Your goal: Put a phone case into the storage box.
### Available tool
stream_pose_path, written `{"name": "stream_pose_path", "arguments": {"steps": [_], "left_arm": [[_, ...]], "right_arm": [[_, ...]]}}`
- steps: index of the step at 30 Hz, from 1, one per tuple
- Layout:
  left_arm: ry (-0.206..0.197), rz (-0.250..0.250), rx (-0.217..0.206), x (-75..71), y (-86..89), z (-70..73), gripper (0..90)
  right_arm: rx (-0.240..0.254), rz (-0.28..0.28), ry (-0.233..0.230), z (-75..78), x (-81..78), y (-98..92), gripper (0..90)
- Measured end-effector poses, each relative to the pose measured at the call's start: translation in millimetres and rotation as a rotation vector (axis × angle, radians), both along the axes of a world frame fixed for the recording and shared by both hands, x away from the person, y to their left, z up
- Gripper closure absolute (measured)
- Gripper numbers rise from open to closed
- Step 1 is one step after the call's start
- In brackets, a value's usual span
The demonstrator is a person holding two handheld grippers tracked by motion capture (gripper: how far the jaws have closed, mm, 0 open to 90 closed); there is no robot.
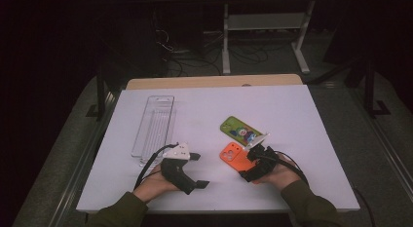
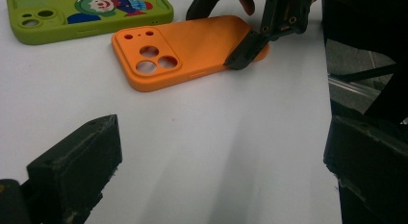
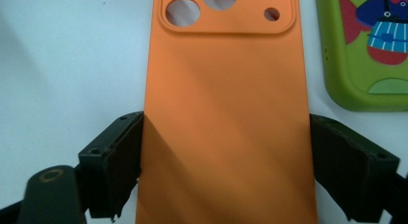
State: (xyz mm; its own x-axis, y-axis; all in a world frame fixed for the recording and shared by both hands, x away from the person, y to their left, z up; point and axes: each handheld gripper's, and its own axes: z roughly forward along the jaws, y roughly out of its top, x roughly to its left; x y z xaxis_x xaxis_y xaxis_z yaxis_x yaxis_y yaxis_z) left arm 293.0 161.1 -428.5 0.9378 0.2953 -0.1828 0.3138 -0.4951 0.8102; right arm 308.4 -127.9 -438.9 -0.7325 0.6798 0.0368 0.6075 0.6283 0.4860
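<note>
An orange phone case (image 1: pixel 231 155) lies back-up on the white table cover, camera holes pointing away from the right hand. My right gripper (image 1: pixel 249 164) straddles its near end; in the right gripper view the two black jaws of the right gripper (image 3: pixel 226 152) sit against both long edges of the orange case (image 3: pixel 226 89). My left gripper (image 1: pixel 198 170) rests to the left of the case, apart from it. In the left gripper view the left gripper (image 2: pixel 221 161) stands open over bare table, with the orange case (image 2: pixel 192 46) beyond it.
A green phone case (image 1: pixel 238 129) with a cartoon print lies just behind the orange one, close beside it (image 3: pixel 370 51). A clear plastic tray (image 1: pixel 155 124) stands at the left rear. The white cover (image 1: pixel 292 110) ends at the table's edges all round.
</note>
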Motion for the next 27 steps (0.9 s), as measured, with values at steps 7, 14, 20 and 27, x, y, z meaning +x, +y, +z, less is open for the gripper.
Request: {"name": "stream_pose_path", "arguments": {"steps": [7, 14, 20, 27], "left_arm": [[0.004, 0.003, -0.007, -1.0, -0.4, -0.1, 0.0], [0.003, 0.001, -0.007, -0.2, 0.6, 0.2, 0.0], [0.006, 0.004, -0.011, -0.5, 0.3, 0.3, 0.0], [-0.005, 0.001, -0.013, 0.4, 0.5, 1.1, 0.0]], "right_arm": [[0.009, 0.004, 0.006, 0.6, 1.2, -1.6, 15.8], [0.031, 0.032, 0.036, 3.9, 0.9, -3.1, 15.8], [0.036, 0.043, 0.022, 9.5, 0.4, -3.8, 15.8], [0.049, 0.066, -0.008, 23.8, 5.3, -16.0, 15.8]]}}
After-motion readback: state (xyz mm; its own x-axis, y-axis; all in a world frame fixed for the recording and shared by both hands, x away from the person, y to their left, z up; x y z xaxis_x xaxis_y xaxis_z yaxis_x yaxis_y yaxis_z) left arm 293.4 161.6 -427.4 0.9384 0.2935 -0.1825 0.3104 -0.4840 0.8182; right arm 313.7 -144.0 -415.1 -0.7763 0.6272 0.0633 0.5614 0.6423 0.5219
